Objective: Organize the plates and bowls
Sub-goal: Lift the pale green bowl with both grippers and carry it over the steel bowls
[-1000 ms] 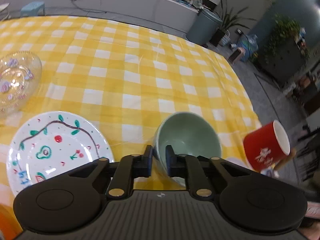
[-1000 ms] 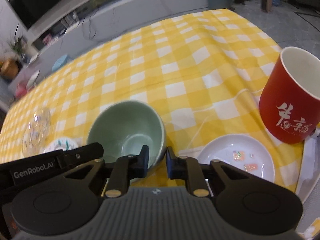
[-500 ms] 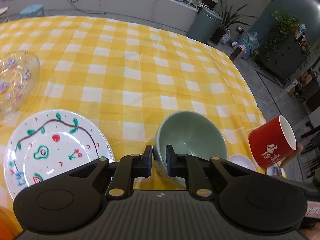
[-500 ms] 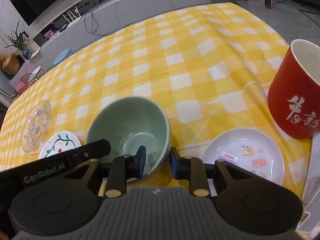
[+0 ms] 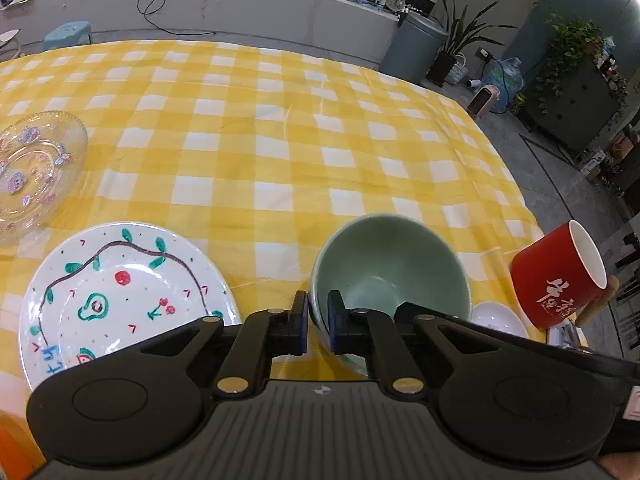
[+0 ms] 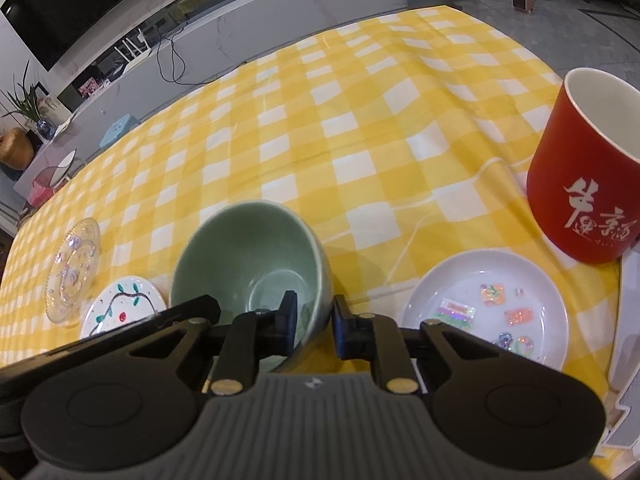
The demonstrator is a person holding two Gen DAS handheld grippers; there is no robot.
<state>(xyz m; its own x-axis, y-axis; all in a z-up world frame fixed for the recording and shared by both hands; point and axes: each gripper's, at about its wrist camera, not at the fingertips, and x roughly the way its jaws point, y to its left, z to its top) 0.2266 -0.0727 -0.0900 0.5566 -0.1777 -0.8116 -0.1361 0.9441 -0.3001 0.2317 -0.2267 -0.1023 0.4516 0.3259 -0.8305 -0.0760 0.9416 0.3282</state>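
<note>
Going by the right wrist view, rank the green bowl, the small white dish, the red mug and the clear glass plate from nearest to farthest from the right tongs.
1. Green bowl: its rim sits between the fingers of the right tongs.
2. Small white dish: just to the right.
3. Red mug: farther right, beyond the dish.
4. Clear glass plate: far left.

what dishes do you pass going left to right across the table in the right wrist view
clear glass plate with pastel decorations → white plate painted with a vine and fruit → pale green ceramic bowl → small white dish with glittery stickers → red mug with white characters
</note>
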